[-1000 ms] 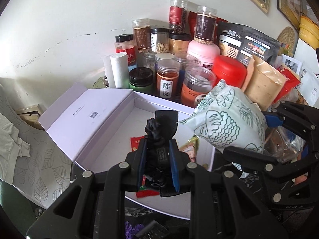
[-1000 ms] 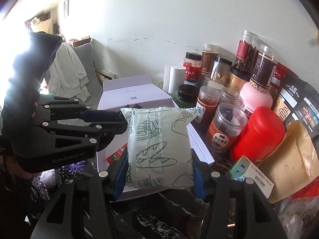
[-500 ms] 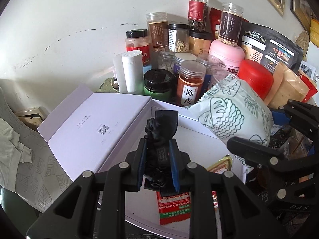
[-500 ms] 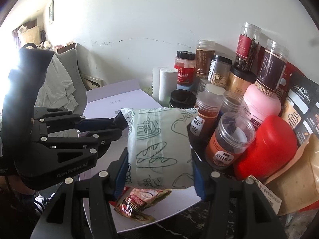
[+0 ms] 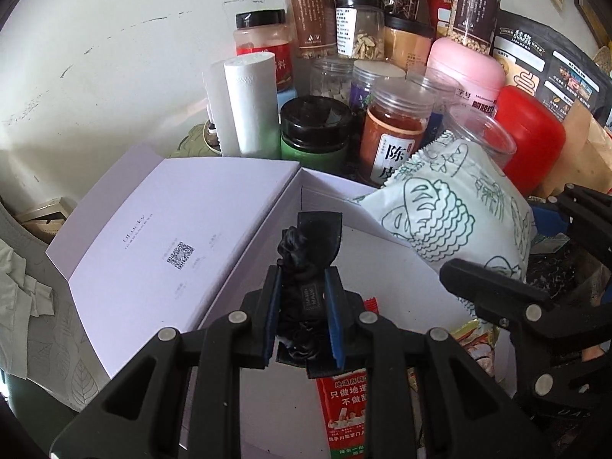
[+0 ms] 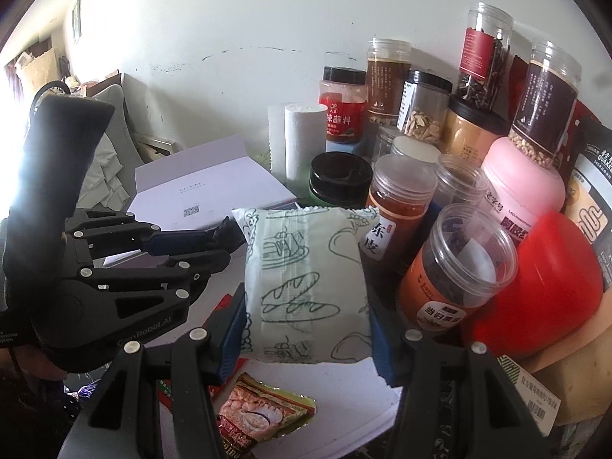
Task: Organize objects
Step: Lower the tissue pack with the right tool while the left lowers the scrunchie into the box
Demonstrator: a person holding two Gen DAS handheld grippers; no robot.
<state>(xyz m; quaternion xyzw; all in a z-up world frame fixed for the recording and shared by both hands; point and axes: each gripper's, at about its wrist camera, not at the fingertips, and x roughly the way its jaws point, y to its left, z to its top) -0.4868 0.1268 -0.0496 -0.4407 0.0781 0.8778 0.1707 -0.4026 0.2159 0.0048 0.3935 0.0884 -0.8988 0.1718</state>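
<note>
- While both claws hung over the open white box (image 5: 382, 279), each one already had something clamped in it, so my read was that this was the drop-off step, not a pickup.
- Left claw (image 5: 304, 317): pads pressed in tight on a black scrunchie-looking bundle (image 5: 308, 252) on a dark card. Its long axis ran straight out along the fingers, poking past the tips toward the box's back wall.
- Right claw (image 6: 308, 329): spread fairly wide but clamped on the pale green bread packet (image 6: 306, 287), gripping its two long sides. The packet's long axis also pointed forward, away from the claw, toward the jars.
- The key relation: the box floor sat directly below both loads. The packet hung over the right part of the box, near the orange-lidded jar (image 6: 397, 210), and the scrunchie sat over the middle, just right of the propped-open lid (image 5: 179, 244).
- The two claws were just beside each other, left one slightly further left and lower in the right camera's view (image 6: 214, 244), so I'd guess whoever lets go first needs to mind the other.
- Already in the box: a red snack sachet (image 5: 348, 405) under the left claw and another snack pouch (image 6: 260, 417) under the right.
- Couldn't tell if either load was touching the box floor yet; both looked held clear of it.
</note>
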